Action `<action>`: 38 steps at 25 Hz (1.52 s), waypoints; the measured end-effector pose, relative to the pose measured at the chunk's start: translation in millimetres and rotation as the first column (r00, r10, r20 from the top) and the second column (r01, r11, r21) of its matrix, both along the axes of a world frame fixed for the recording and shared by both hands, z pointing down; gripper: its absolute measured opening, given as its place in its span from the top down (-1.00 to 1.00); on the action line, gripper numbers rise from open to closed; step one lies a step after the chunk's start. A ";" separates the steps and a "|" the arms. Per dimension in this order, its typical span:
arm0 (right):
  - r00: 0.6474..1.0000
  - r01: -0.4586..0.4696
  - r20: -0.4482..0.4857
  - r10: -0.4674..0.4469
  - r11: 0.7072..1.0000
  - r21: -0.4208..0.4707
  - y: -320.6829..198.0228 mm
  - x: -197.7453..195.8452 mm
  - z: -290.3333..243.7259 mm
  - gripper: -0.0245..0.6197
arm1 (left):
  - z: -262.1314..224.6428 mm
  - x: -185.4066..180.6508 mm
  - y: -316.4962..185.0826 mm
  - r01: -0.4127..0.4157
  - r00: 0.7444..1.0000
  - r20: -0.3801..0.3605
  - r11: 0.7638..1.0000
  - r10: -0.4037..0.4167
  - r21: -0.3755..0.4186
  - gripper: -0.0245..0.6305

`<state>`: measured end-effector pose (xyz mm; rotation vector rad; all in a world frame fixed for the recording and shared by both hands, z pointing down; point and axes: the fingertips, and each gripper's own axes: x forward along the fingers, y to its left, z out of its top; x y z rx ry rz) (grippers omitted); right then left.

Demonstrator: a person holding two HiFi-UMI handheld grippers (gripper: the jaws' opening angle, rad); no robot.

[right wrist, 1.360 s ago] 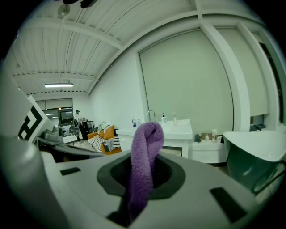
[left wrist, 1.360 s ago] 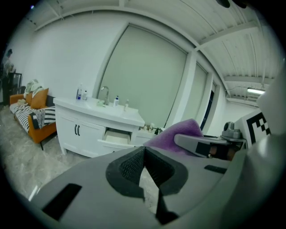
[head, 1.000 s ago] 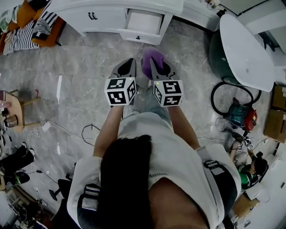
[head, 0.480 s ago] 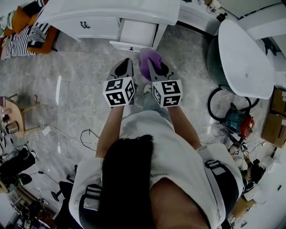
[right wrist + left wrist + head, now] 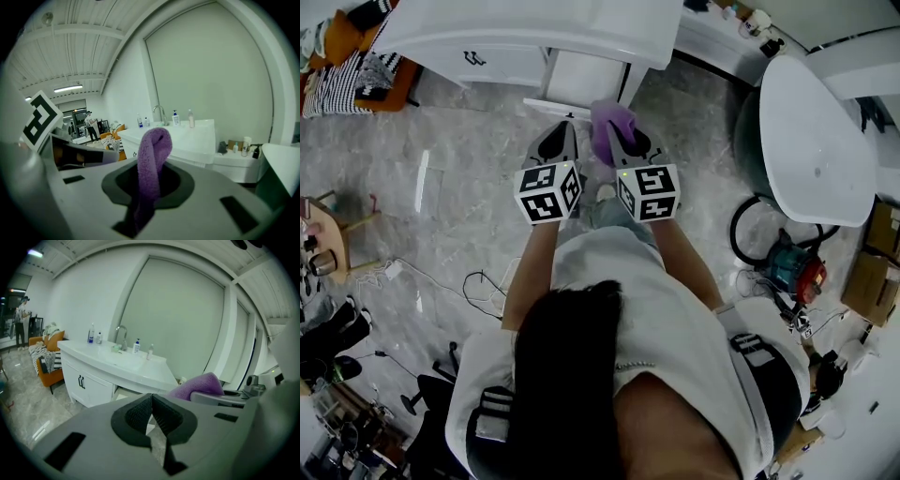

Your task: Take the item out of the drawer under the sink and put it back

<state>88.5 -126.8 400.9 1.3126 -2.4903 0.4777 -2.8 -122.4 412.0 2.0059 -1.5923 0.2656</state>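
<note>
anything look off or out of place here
The drawer under the sink stands pulled out, while the cabinet doors beside it are shut. The purple cloth is not inside: the right hand-held gripper is shut on it, just short of the drawer. Nothing looks spilled or damaged.

L hand-held gripper (image 5: pixel 152 400) closed; R hand-held gripper (image 5: pixel 149 180) clamped.

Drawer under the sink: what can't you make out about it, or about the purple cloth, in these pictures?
- The drawer: head view, its back lies under the counter; left gripper view, the left gripper covers most of it.
- The cloth: right gripper view, its lower end vanishes between the jaws.
- The bottles by the tap: both gripper views, labels too small.
</note>
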 end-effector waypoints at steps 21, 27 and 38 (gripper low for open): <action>0.999 0.004 -0.051 -0.003 1.000 0.005 -61.5 6.3 16.6 0.74 | 10.3 -5.1 -34.2 0.039 0.999 0.023 0.999 -0.039 -0.022 0.91; 0.996 -0.003 -0.091 0.002 1.000 0.000 -87.1 -0.9 28.9 0.74 | 20.9 -15.6 -54.1 0.041 0.999 0.016 0.998 -0.041 -0.039 0.91; 0.972 -0.017 -0.234 0.001 0.998 -0.064 -128.2 -18.6 83.4 0.74 | 34.8 -35.3 -92.3 0.008 1.000 0.011 0.997 -0.007 -0.073 0.91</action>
